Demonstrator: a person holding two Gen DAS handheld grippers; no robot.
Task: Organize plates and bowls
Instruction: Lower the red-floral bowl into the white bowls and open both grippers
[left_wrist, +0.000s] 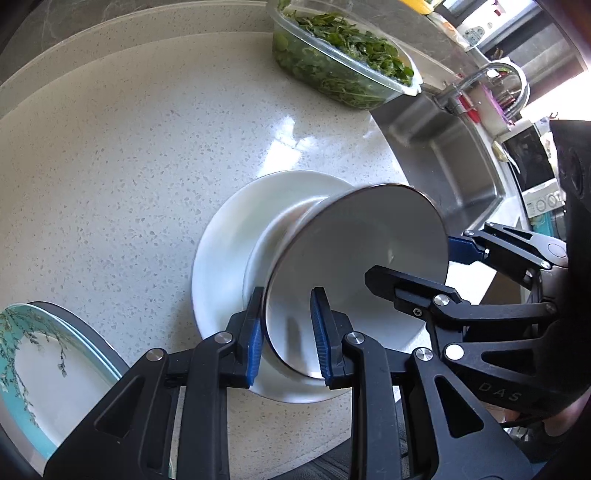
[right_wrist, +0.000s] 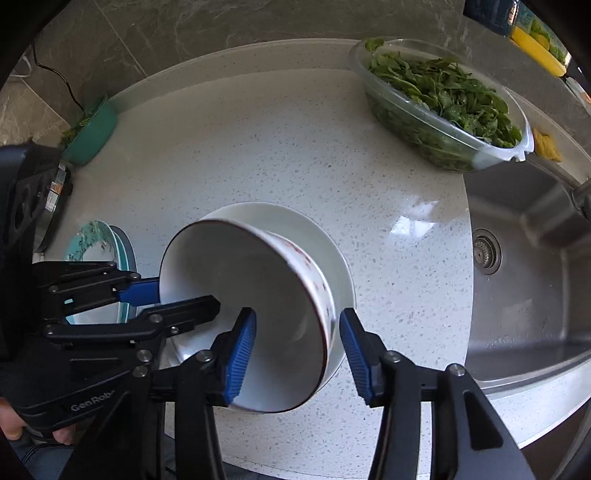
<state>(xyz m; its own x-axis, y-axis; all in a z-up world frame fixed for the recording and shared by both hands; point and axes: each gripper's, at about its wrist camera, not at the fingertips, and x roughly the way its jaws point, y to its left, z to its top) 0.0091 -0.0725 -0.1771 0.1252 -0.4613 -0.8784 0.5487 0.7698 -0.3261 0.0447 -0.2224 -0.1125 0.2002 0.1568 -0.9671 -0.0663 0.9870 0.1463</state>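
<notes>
A white bowl (left_wrist: 354, 258) with a dark rim and red marks on its outer wall (right_wrist: 306, 266) is tilted on its side over a white plate (left_wrist: 229, 251), also in the right wrist view (right_wrist: 332, 251). My left gripper (left_wrist: 288, 332) straddles the bowl's rim, one finger outside and one inside, with a gap at the inner pad. My right gripper (right_wrist: 297, 350) straddles the opposite rim, its jaws wide apart. Each gripper shows in the other view, the right one (left_wrist: 436, 273) and the left one (right_wrist: 177, 295).
A stack of teal floral plates (left_wrist: 40, 354) lies at the left, also in the right wrist view (right_wrist: 99, 247). A clear container of greens (left_wrist: 343, 59) stands at the back by the steel sink (right_wrist: 524, 258). A green tub (right_wrist: 92, 133) sits at the far left.
</notes>
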